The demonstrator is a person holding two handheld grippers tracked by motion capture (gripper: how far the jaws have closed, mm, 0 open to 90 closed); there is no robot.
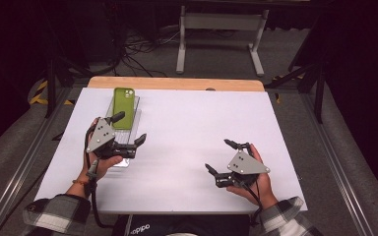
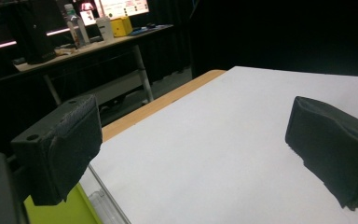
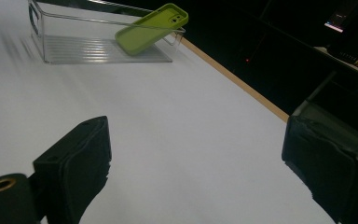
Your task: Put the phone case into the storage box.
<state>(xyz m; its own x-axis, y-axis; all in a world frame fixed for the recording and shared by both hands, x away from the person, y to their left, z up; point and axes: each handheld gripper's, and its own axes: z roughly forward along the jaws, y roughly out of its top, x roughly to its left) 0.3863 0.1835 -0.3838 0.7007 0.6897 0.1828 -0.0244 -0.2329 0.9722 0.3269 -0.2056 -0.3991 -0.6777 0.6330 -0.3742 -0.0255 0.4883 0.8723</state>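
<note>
Right gripper [image 1: 223, 156] near edge of worktop [image 1: 202, 123], jaws spread, nothing between them. Left gripper [image 1: 131, 129] also spread wide, over near end of clear tray [image 1: 137, 110]. Green phone case [image 1: 123, 101] leans tilted on tray's far end.

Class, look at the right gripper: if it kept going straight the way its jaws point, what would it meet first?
Probably nothing at first: the right gripper faces bare white tabletop. Farther along, slightly left of its line, stands the clear tray with the green phone case; depth is uncertain.
</note>
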